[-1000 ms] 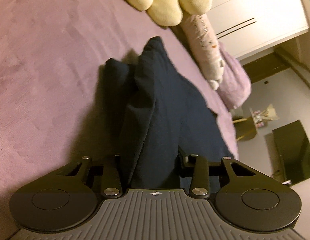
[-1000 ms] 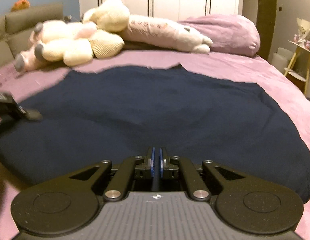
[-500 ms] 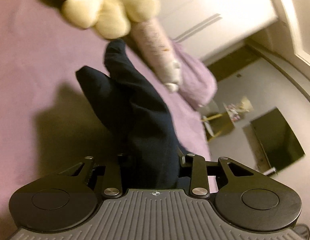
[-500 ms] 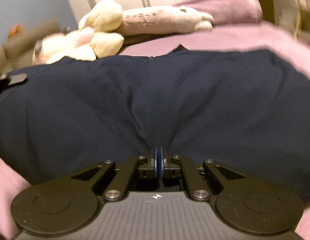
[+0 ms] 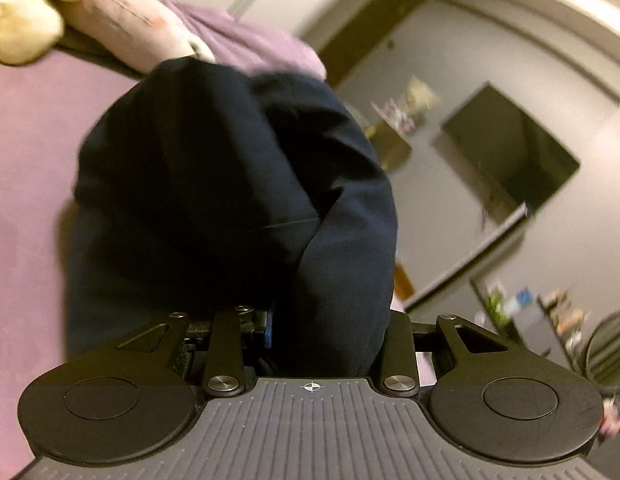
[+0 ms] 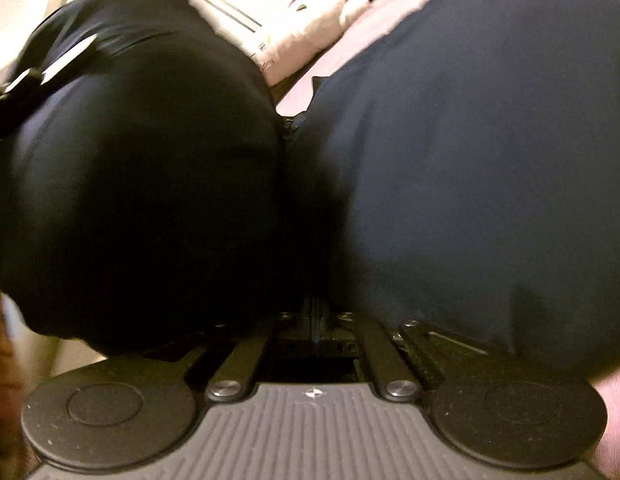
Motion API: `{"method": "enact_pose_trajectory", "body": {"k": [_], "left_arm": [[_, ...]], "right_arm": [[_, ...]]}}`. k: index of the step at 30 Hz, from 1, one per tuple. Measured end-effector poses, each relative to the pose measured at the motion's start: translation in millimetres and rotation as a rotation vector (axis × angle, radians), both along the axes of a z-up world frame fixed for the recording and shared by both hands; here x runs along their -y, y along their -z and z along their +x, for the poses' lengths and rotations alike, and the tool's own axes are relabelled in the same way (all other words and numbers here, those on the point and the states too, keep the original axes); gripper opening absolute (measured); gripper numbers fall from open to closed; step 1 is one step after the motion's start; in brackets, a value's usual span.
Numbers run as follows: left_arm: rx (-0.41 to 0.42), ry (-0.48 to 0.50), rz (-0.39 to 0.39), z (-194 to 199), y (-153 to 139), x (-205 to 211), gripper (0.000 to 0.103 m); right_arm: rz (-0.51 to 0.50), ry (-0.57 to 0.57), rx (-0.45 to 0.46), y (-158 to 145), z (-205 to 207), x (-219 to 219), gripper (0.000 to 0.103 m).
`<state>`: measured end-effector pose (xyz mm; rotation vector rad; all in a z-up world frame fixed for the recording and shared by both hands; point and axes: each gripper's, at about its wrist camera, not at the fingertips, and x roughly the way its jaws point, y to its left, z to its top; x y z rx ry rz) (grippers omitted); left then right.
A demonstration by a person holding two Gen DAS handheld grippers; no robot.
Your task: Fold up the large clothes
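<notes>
Both tongs grip the dark navy garment (image 5: pixel 238 184): the left tongs (image 5: pixel 322 332) hold a thick bunch, the right tongs (image 6: pixel 316 320) pinch an edge. It hangs bunched above the purple bed (image 5: pixel 26 152).

Garment (image 5: pixel 230 200) on bed (image 5: pixel 26 168); plush toys (image 5: pixel 122 28) behind.

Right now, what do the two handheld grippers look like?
Both the left gripper and right gripper are matte black, with two round discs, silver pivot screws, a ribbed grey plate bearing a small crosshair mark, and blue finger pads. No cables or sleeves show.
</notes>
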<state>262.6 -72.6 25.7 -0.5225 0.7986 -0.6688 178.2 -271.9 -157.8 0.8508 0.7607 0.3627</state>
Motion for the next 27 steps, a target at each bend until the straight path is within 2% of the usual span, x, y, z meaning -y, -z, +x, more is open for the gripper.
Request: {"method": "enact_pose_trajectory", "body": {"k": [3,5,8,10,11,13,14,15,16,19,21,24,27], "left_arm": [[-0.020,0.038,0.055,8.8,17.9,33.5,0.037],[-0.028,0.048,0.098,9.5,32.0,50.3,0.039],[0.001,0.061,0.148,0.8,47.3,67.9,0.044],[0.046,0.065,0.179,-6.8,47.7,78.1,0.052],[0.062,0.068,0.194,-10.5,46.3,82.2,0.057],[0.087,0.090,0.201,-15.7,42.0,85.6,0.069],[0.098,0.107,0.189,-19.0,40.2,87.7,0.082],[0.114,0.135,0.165,-23.7,39.1,94.1,0.093],[0.130,0.158,0.146,-27.4,37.9,93.0,0.096],[0.167,0.182,0.157,-36.1,37.8,92.2,0.097],[0.165,0.183,0.143,-37.3,37.5,84.8,0.097],[0.148,0.193,0.133,-39.2,32.7,76.5,0.097],[0.116,0.222,0.095,-47.2,25.6,51.2,0.097]], "right_arm": [[0.096,0.023,-0.011,6.3,-12.0,24.2,0.000],[0.108,0.049,-0.008,6.7,-26.9,45.4,0.000],[0.115,0.124,0.000,3.4,-50.4,83.0,0.000],[0.077,0.193,0.027,-9.7,-64.8,106.9,0.000],[0.034,0.234,0.058,-21.3,-69.0,117.6,0.006],[-0.027,0.283,0.102,-42.1,-68.1,131.3,0.007],[-0.019,0.286,0.135,-51.2,-64.4,136.9,0.008],[-0.004,0.284,0.165,-60.1,-60.4,140.8,0.008],[-0.005,0.281,0.196,-69.0,-57.0,142.5,0.008],[-0.003,0.226,0.275,-94.1,-39.7,133.3,0.008],[-0.021,0.139,0.296,-105.7,-27.7,123.6,0.008],[-0.073,0.038,0.256,-105.2,-7.1,110.5,0.011],[-0.151,0.005,0.139,-81.4,3.9,104.0,0.010]]}}
